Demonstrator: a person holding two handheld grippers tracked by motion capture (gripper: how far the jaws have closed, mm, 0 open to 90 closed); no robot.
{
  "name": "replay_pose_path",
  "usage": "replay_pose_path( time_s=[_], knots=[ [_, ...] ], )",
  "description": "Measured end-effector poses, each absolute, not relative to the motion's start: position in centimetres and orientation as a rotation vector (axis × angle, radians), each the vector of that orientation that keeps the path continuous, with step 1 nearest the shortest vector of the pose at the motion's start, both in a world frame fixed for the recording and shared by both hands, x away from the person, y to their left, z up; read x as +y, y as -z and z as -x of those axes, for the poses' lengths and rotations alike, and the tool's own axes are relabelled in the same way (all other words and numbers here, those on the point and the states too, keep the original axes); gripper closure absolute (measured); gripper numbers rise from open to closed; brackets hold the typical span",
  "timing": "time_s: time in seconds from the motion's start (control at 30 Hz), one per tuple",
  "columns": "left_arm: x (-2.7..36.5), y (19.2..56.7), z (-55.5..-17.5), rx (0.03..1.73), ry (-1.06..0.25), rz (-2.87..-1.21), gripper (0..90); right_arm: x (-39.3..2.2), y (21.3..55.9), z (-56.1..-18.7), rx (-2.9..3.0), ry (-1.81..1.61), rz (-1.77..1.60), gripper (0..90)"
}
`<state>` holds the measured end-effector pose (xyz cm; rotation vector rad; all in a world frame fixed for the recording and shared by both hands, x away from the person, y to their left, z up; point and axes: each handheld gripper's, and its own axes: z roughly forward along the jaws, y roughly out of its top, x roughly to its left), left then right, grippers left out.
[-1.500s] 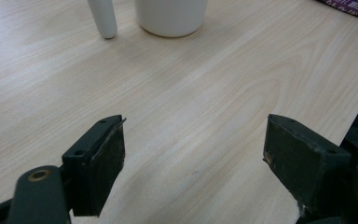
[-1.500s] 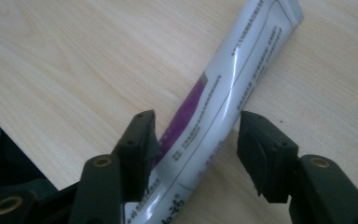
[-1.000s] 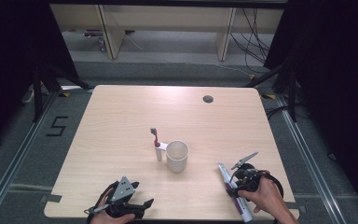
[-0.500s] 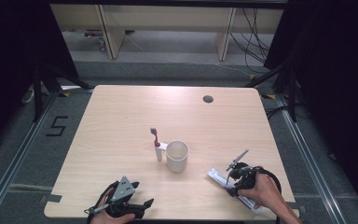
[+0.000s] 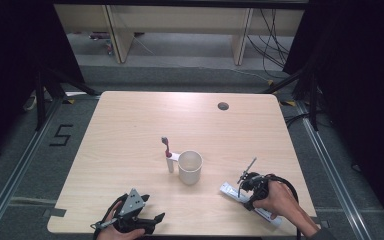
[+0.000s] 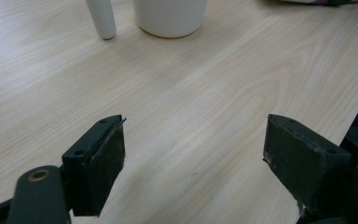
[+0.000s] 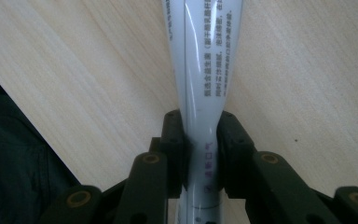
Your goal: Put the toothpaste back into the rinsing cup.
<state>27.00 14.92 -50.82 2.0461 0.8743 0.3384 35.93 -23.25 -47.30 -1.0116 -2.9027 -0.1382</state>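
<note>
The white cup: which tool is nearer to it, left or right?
Right, narrowly. The right tool, shut on the toothpaste tube, lies beside the white cup; the left tool sits open at the table's near edge.

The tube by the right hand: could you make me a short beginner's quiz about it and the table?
1. True or false: the right tool is shut on the tube.
2. What stands upright just left of the cup?
3. The left tool is: A open, B shut on the cup, C holding the tube.

Key: 1 true. 2 a toothbrush. 3 A.
</note>
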Motion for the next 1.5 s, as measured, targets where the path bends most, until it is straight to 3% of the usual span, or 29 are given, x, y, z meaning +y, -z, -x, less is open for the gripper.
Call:
replay_pose_path(
  time_s=[0.6, 0.93, 1.5],
  knots=[
    [15.0, 50.7, -26.9, 0.868, -0.336, -2.046, 20.5, -21.9, 47.3, -36.0, -2.955, -0.014, 0.934, 75.4],
    [14.9, 50.8, -26.9, 0.875, -0.331, -2.031, 20.6, -22.8, 46.9, -35.9, -2.978, 0.072, 0.907, 75.8],
    [15.0, 50.7, -26.9, 0.874, -0.338, -2.040, 20.9, -26.0, 42.2, -37.5, -2.925, 0.840, 1.107, 75.7]
  ],
)
